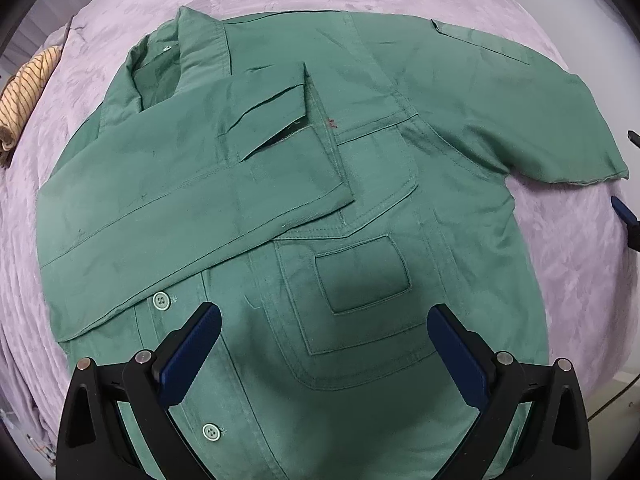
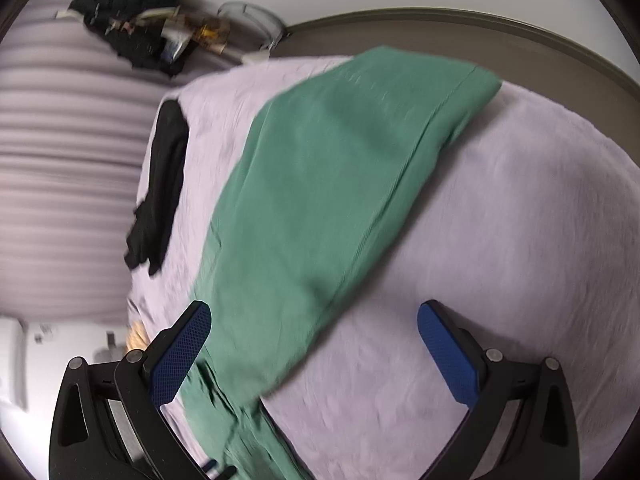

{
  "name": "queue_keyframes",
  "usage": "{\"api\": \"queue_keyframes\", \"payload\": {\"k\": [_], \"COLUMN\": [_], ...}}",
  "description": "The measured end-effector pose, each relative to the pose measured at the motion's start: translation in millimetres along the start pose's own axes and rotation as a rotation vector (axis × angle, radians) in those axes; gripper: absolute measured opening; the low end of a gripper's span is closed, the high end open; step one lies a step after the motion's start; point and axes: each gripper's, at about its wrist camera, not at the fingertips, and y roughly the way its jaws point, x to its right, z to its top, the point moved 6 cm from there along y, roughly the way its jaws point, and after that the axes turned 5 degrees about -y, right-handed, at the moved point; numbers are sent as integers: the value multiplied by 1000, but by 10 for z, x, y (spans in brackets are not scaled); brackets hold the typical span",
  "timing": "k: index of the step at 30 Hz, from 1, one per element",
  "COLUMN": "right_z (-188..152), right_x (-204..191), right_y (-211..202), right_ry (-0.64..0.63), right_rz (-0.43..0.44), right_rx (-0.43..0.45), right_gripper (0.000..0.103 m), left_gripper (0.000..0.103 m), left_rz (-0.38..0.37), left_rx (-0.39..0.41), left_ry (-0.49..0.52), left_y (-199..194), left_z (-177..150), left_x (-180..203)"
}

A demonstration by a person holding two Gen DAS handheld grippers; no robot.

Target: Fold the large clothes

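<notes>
Lilac plush bedspread covers the bed under everything. Nearest in the left wrist view, the left claw hangs spread wide and empty above the green cotton button-front work shirt, which lies flat with one sleeve folded across its chest. In the blurred right wrist view the right claw is likewise spread and empty, over what seems the shirt's other sleeve. Farther off lie a striped yellow cloth and a black garment.
</notes>
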Motion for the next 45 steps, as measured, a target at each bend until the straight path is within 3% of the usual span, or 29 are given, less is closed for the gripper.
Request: {"api": "queue_keyframes", "payload": {"k": [11,19,21,22,23,25,31,36,40,45], "right_z": [637,720,715,704,686,663,549,273,-97,-886], "right_x": [87,208,179,187,188,147,-423,-1215,-1940,-2786], "right_y": [-6,15,59,96,136,125,66,124,330,737], "right_ry": [130,268,275,280,285,275,117,-24,-175,-425], "right_rz": [95,159,159,138,134,172,280,389,444,445], "right_rx": [153,171,155,135,117,128,125,80,9,-124], "right_gripper": [103,99,65,27,11,11,6,6,6,6], "left_gripper": [103,103,103,103,103,103,103,103,103,103], "left_rz": [-6,-3,6,9,10,11,21,10,3,8], "left_rx": [-4,20,31,35,37,42,63,68,70,76], "left_ry": [4,-5,4,8,10,7,-3,-32,-67,-124], "left_y": [111,146,129,125,94,76,38,34,-14,-13], "left_z": [185,261,278,290,255,272,279,253,146,15], "left_x": [121,68,46,31,14,-26,-233,-494,-789,-1260]}}
